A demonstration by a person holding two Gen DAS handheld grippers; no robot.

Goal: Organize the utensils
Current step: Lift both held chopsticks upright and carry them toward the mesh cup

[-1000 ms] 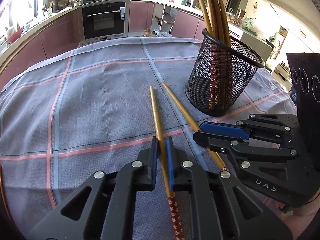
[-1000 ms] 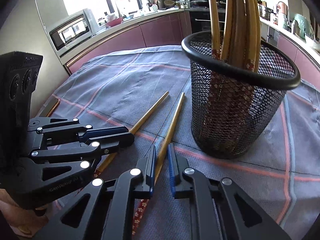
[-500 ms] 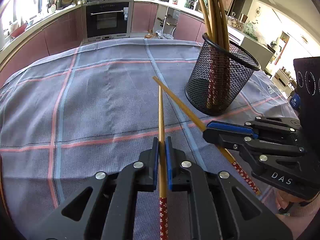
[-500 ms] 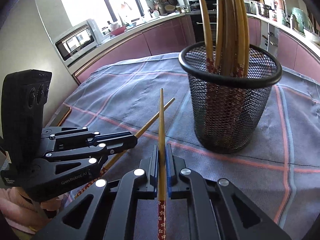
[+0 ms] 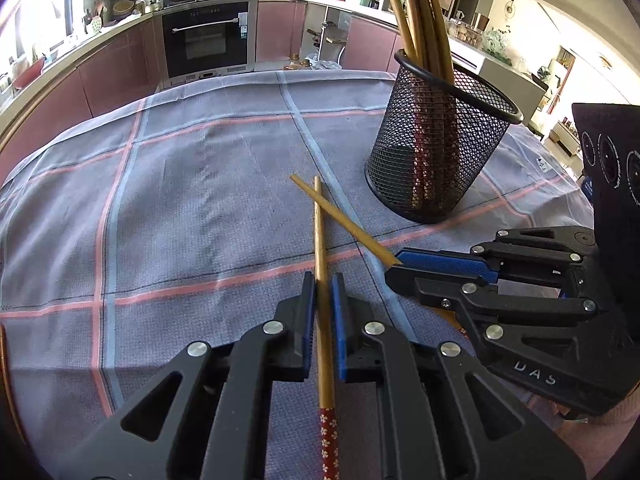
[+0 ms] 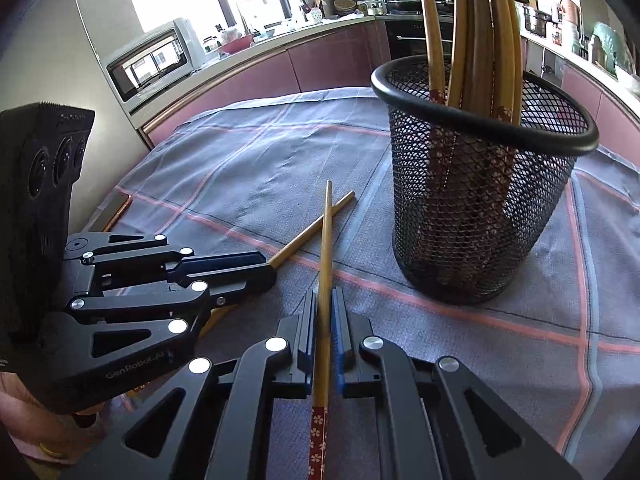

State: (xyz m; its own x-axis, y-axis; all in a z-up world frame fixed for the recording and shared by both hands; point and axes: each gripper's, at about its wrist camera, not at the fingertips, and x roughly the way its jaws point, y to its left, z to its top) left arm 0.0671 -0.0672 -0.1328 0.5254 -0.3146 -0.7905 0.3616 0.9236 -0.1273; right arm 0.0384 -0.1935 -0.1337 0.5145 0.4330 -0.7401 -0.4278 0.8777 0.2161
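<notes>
My left gripper is shut on a wooden chopstick with a red flowered end. My right gripper is shut on a second such chopstick. Both chopsticks are held above the cloth and cross near their tips. In the left wrist view the right gripper holds its chopstick from the right. In the right wrist view the left gripper holds its chopstick from the left. A black mesh cup with several chopsticks standing in it is right of the tips; it also shows in the right wrist view.
A grey cloth with pink and blue lines covers the table. Kitchen cabinets and an oven stand beyond the far edge. A microwave sits on the counter at the left.
Both grippers closed on the two chopsticks and lifted them off the cloth. The chopsticks now cross near their tips, nearer the mesh cup.
</notes>
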